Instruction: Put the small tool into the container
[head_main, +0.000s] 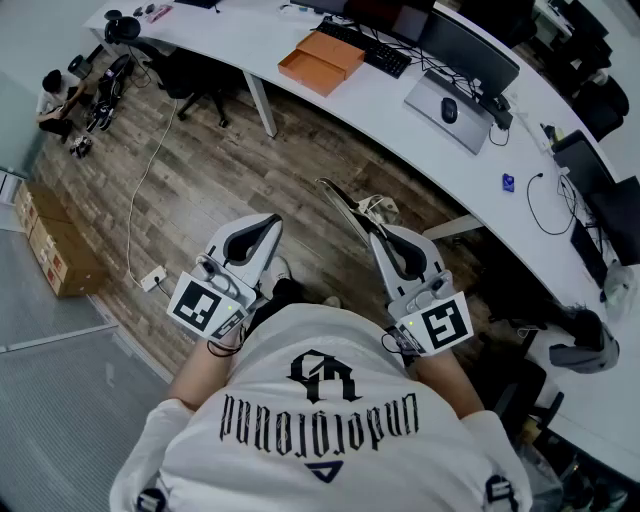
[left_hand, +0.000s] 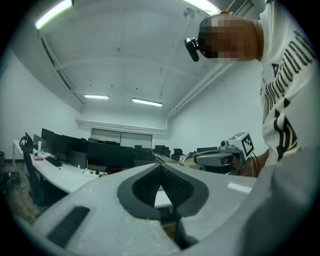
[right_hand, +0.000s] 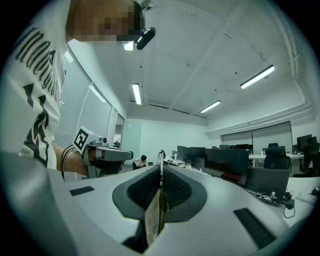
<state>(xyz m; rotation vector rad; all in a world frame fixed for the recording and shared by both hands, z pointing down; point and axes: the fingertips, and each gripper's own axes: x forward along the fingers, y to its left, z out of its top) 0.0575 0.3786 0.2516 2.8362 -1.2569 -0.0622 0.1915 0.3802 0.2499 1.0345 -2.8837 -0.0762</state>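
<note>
Now right tool (right_hand: 161, 169) pinches a thin, loop-tipped metal implement (right_hand: 153, 215); left tool (left_hand: 161, 166) closed, empty.

Your left gripper (left_hand: 160, 169) and right gripper (right_hand: 161, 173) are matt grey plastic with ribbed black pads (right_hand: 178, 190). The tool (right_hand: 161, 157) is thin metal. Wood-plank floor (head_main: 250, 170), smooth white desk (head_main: 385, 100).

— Anything between your jaws?

— Nothing. My left gripper (left_hand: 160, 168) is tilted up across the room. Its dark ribbed pads (left_hand: 145, 187) meet at the tips, and there is only a thin wedge of gap lower down.

— What's past it?

— My right gripper (left_hand: 186, 158) lies level off to the right. Its marker cube (left_hand: 247, 144) is close to my white printed shirt (left_hand: 285, 100). On the left, a long white desk (left_hand: 55, 175) carries a row of dark monitors (left_hand: 75, 152). There are strip lights (left_hand: 147, 102) on the ceiling.
</note>
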